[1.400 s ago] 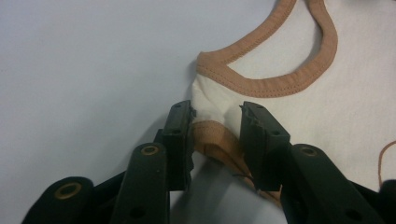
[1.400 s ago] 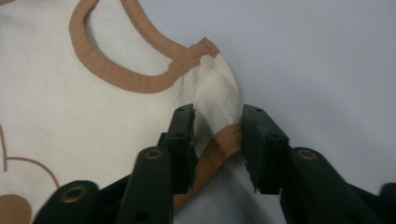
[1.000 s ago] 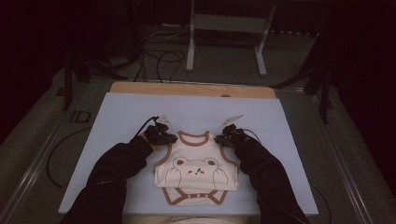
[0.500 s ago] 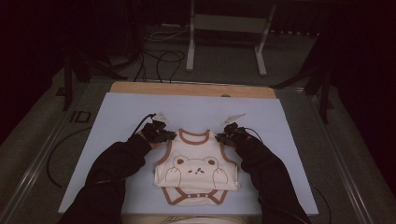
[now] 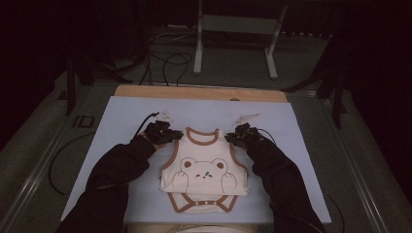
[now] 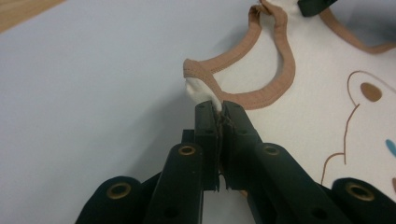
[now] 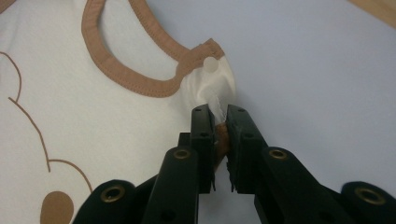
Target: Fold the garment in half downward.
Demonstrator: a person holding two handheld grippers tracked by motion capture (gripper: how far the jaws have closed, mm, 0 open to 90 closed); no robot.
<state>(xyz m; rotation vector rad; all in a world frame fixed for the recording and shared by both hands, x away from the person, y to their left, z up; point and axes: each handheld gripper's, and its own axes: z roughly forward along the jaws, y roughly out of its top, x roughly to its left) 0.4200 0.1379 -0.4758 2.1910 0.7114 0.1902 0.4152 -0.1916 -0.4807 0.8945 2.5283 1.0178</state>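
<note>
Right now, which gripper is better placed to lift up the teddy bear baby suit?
Neither wins: the next lift likely needs both. The left gripper is shut on one shoulder of the baby suit, and the right gripper on the other.

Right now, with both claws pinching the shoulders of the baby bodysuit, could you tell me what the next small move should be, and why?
Probably lift both shoulders together and fold them toward the snap end. The left claw and right claw are each shut on a shoulder corner of the bodysuit, which lies flat, bear face up, on the light blue mat. An even lift should keep the neckline level.
</note>
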